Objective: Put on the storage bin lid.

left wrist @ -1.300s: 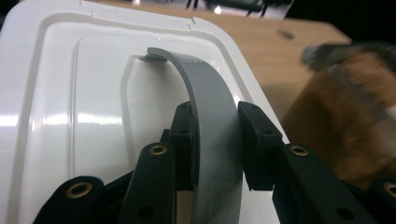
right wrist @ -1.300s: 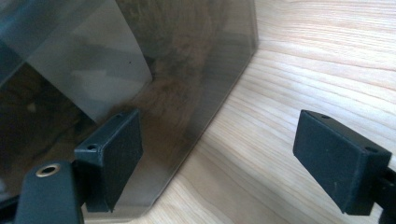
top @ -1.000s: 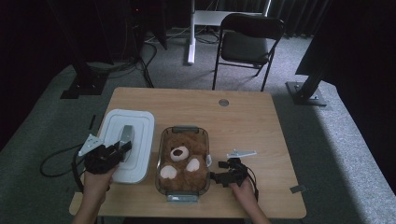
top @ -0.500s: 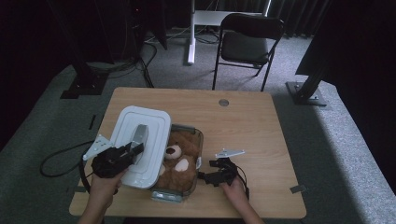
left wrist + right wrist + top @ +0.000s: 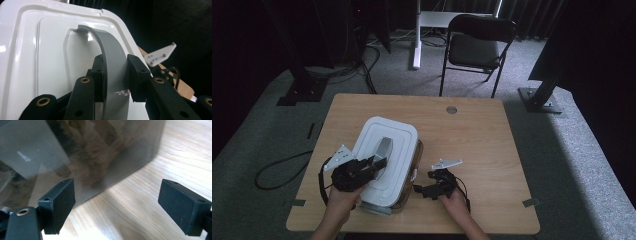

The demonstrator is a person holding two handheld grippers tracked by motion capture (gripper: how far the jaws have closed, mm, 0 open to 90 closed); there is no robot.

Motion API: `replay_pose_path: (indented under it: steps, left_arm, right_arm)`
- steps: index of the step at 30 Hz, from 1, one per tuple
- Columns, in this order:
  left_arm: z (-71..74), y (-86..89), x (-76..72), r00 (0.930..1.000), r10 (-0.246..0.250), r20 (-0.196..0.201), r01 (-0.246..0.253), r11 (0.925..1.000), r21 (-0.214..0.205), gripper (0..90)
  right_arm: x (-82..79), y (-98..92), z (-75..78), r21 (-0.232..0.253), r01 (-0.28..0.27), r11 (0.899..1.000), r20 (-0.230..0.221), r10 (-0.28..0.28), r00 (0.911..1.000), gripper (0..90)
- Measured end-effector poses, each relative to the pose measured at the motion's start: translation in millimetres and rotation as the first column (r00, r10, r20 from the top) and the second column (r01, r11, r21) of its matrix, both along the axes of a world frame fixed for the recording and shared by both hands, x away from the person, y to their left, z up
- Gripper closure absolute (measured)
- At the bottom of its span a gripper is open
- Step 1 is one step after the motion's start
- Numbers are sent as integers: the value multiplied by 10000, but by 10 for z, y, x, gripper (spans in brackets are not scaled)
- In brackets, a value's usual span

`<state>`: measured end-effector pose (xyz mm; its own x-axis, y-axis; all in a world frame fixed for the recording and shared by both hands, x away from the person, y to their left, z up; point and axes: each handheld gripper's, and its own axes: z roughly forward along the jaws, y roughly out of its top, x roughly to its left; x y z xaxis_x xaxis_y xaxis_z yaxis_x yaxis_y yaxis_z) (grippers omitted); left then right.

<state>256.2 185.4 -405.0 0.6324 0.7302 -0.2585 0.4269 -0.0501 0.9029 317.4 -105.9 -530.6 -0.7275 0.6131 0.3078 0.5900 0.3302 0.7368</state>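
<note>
A white lid (image 5: 394, 145) with a grey arched handle (image 5: 383, 148) hangs tilted over a clear box (image 5: 417, 159) on the wooden table (image 5: 472, 135). My left gripper (image 5: 377, 162) is shut on that handle (image 5: 113, 65), with the lid's white top (image 5: 37, 50) spreading behind it. Through the box wall (image 5: 37, 150) I see a brown plush bear (image 5: 100, 147). My right gripper (image 5: 419, 190) rests low on the table just right of the box. Its jaws stand wide open (image 5: 117, 205) with only bare wood between them.
A black folding chair (image 5: 479, 42) stands beyond the table's far edge. A round grommet (image 5: 451, 109) sits near the far edge of the tabletop. A cable (image 5: 277, 170) loops on the floor to the left. Dark stand bases (image 5: 539, 97) flank the table.
The left gripper has carried the lid rightwards from beside the box to over it, hiding the bear from above. The right gripper has slid left towards the box's side.
</note>
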Motion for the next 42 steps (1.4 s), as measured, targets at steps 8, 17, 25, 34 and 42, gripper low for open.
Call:
replay_pose_path:
  steps: [8, 17, 25, 34, 42]
  left_arm:
    - [-27, -239, 25, 9985, -475, -268, 480, 9987, 180, 706]
    - [-150, -275, 103, 9967, 63, -809, -15, 9983, 590, 706]
    - [-204, -231, 147, 9938, 382, -1040, -316, 9974, 646, 698]
    - [-237, -273, 152, 9932, 596, -996, -493, 9935, 1030, 695]
    - [-229, -319, 261, 9835, 486, -1741, -196, 9861, 1650, 691]
  right_arm:
    - [25, -140, -9, -99, 473, 9988, 96, -472, 9988, 134]
    - [40, -186, -8, -162, 629, 9979, 187, -625, 9979, 134]
    - [52, -214, -19, -148, 750, 9971, 106, -749, 9971, 134]
    - [62, -231, -39, -127, 822, 9965, 44, -821, 9966, 135]
    - [53, -216, -44, -125, 799, 9967, 31, -798, 9968, 135]
